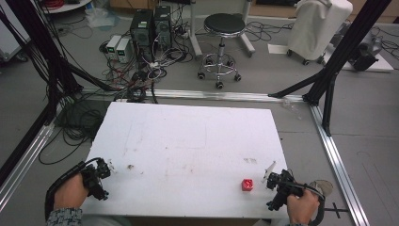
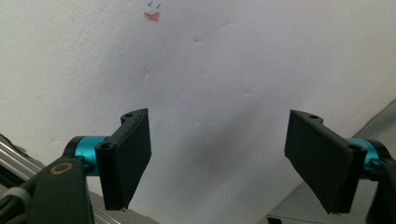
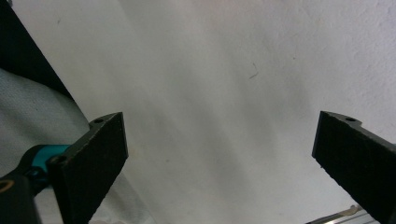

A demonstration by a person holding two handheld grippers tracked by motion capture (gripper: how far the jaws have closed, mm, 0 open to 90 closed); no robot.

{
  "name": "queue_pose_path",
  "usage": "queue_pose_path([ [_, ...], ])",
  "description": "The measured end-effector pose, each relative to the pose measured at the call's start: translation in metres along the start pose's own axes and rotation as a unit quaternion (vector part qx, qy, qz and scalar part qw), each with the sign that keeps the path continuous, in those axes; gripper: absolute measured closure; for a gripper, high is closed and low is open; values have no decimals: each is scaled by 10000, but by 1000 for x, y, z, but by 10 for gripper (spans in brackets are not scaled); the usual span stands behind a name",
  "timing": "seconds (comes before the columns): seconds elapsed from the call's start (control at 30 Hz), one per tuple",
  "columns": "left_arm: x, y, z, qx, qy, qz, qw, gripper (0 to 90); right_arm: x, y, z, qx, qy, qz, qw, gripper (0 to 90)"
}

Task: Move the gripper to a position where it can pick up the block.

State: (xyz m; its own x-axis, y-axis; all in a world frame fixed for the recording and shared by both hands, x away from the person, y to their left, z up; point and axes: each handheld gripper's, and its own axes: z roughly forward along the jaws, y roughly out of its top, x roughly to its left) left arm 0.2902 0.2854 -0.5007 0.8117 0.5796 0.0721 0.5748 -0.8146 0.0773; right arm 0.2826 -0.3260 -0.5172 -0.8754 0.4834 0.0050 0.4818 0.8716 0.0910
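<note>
Cube (image 1: 247, 184): red, on the table (image 1: 188, 141) near its front right edge, just left of the right gripper.
Left gripper (image 2: 219, 163): jaws wide, empty, front left.
Right gripper (image 3: 224, 163): jaws wide, empty.

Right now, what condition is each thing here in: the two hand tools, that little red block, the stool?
Left gripper: open, jaws wide apart, nothing between them, at the near left table edge.
Right gripper: open, jaws wide apart, empty, at the near right edge.
Red block: resting on the table, untouched, just left of the right gripper.
Table: white top, faintly marked.
Stool: upright on the floor beyond, unoccupied.
</note>
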Motion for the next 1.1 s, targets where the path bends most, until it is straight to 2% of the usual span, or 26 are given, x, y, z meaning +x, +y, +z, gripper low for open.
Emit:
queue_pose_path([
  [0.7,-1,0,-1,-56,-4,-11,10000,230,0,-1,-2,-40,12,-3,10000,26],
  [1.1,0,0,-1,-58,4,1,10000,230,-5,-2,-5,-107,-17,-124,9999,26],
])
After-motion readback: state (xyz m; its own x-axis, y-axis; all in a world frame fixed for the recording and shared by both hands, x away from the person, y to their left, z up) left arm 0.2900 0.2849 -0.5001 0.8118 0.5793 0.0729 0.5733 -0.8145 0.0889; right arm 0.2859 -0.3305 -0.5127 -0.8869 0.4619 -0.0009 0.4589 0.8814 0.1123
